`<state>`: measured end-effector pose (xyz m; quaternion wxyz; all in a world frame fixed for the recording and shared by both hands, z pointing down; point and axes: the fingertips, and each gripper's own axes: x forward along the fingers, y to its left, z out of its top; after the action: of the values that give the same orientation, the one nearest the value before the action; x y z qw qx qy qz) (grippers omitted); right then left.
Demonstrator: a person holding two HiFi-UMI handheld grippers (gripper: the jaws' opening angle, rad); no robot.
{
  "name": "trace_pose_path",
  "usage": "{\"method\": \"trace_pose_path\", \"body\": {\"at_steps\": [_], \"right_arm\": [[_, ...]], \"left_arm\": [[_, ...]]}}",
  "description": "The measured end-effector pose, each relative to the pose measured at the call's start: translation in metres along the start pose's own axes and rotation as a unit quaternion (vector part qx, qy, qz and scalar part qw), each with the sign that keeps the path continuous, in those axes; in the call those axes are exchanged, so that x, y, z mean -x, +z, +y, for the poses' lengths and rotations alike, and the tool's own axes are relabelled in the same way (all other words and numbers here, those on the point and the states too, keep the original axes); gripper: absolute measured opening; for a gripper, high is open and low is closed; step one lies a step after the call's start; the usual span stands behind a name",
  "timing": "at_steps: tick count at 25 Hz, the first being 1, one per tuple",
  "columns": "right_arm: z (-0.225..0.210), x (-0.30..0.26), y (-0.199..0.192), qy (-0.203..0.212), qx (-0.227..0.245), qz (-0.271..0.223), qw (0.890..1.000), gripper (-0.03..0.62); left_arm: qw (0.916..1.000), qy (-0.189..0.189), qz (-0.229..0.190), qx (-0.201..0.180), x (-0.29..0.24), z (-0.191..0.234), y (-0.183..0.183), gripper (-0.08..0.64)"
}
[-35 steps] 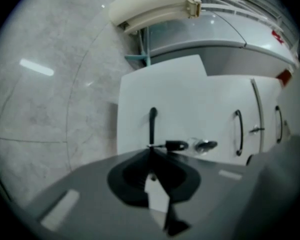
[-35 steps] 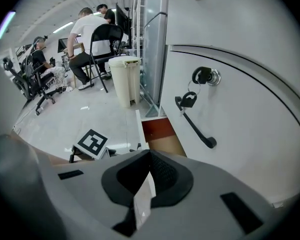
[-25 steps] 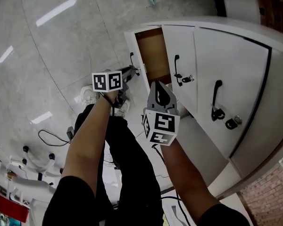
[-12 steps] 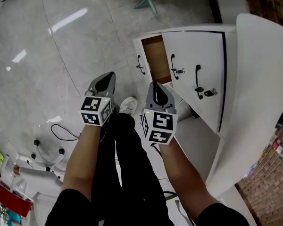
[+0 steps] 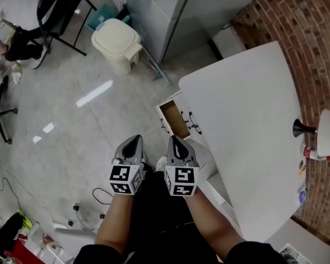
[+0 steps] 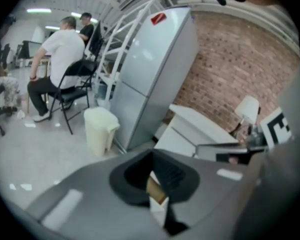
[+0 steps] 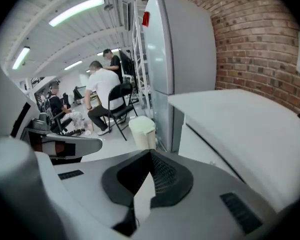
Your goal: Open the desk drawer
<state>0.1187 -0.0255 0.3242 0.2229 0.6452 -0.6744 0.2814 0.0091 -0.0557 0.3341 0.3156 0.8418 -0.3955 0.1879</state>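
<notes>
We hold both grippers side by side just off the front of the white desk [image 5: 247, 120], above our own dark trousers, and neither one touches the desk. The left gripper [image 5: 133, 141] has its fingers pressed together with nothing between them. In the left gripper view only a thin slit stays under the meeting tips, and through it we see part of the desk front. The right gripper [image 5: 175, 141], the closer of the two to the desk, is likewise closed and empty, its ridged pads meeting at the tip. The drawer [image 5: 175, 119] stands pulled out from the desk's front, its brown inside open to the head view. Its white face carries a black handle [image 5: 165, 126] on the side away from the desk. Both grippers point toward the drawer but hang clear of it. On the desk's far right edge, against the brick wall [image 5: 313, 32], stands a lamp [image 5: 300, 128] with a black base and a white shade. Beyond the desk's far corner a tall grey fridge [image 5: 154, 4] rises, with a cream waste bin [image 5: 118, 44] beside it on the grey floor [image 5: 71, 109]. Further from the desk, a person [image 6: 60, 54] sits on a black chair.
</notes>
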Motion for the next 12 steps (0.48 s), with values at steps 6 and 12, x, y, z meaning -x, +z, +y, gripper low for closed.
{"method": "trace_pose_path", "body": {"at_steps": [6,12], "right_arm": [[0.01,0.088,0.139,0.009,-0.063,-0.095,0.993,-0.002],[-0.001,0.169,0.255,0.007,-0.069,-0.214,0.974,-0.002]], "left_arm": [[0.9957,-0.012,-0.064,-0.066,0.061,-0.07,0.146,-0.005],[0.986,-0.031,-0.105,-0.125,0.109,-0.137,0.243,-0.005]]}}
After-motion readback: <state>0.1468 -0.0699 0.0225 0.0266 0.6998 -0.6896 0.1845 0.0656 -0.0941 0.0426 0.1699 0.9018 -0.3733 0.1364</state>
